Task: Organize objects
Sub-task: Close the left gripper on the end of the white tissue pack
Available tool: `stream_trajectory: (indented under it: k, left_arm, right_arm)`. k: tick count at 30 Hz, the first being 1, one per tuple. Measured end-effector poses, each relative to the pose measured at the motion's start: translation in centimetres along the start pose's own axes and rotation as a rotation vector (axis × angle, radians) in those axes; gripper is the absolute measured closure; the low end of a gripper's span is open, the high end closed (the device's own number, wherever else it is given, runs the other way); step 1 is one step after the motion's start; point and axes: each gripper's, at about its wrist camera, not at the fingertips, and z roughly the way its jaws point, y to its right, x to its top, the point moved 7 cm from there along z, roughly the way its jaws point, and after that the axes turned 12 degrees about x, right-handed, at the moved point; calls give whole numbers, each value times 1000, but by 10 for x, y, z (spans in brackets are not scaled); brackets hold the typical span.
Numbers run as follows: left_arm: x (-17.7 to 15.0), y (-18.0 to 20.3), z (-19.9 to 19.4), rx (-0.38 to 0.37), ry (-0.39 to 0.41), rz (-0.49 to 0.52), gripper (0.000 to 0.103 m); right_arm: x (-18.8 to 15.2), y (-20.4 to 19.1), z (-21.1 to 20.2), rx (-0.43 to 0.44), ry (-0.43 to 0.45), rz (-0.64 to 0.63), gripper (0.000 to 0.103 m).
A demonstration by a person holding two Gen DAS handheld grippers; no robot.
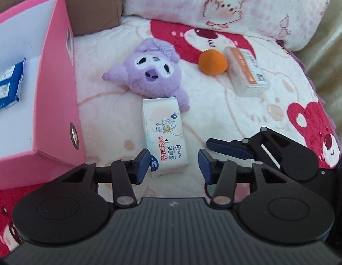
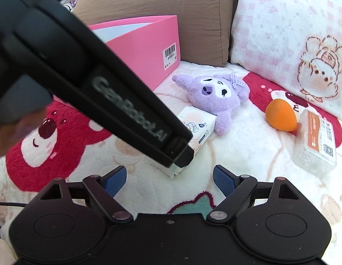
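Five loose things are lying here, one of each kind. A white rectangular wet-wipe packet with orange lettering is resting on the bed blanket, its far end touching a purple plush toy with a checked bow. Right of the toy, an orange egg-shaped sponge is sitting against a clear plastic box with an orange label. The fifth, a blue and white soft packet, is lying inside an open pink cardboard box with a white lining, which is standing at the left with one barcode sticker on its end.

All of this is sitting on a cream fleece blanket printed with red bears. Two cushions are leaning at the back: a brown one behind the pink box, and a pink-checked white one with a cartoon rabbit to its right.

The left hand-held gripper is hovering low over the near end of the wet-wipe packet, its blue pads half closed on either side of it; the left pad is right at the packet's edge, the right one is standing clear. The right hand-held gripper is gaping wide with nothing in it, just beside. In the right wrist view, the left tool's black body is cutting across and hiding most of the packet.
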Motion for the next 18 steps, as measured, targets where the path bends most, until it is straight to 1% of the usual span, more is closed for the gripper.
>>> stream_trajectory:
  k: [2,5,7,8,10,14,18]
  left_arm:
    - [-1,-1,5,5,-11,-12,52]
    - [-4,-3,16,-25,-60,-68,52]
    - [-7,-5,21,-43,-78,-103,56]
    - [-8,-5,20,-51,-75,-97,63]
    - [-10,-1,18,-70,-76,-66,63]
    - [-13,5,17,-145,-115,-89,64]
    - [-16,11,14,-161,-114,-72,64]
  right_arm:
    - [0,2,-2,1,6,-4,15]
    - [-2,3,-2,5,9,-6,15]
    - [-4,7,-4,7,8,-8,16]
    - [-3,6,0,8,8,-9,16]
    - [-4,7,1,13,7,-13,17]
    - [-2,6,1,38,3,-30,17]
    - [-2,3,-2,45,-20,-21,16]
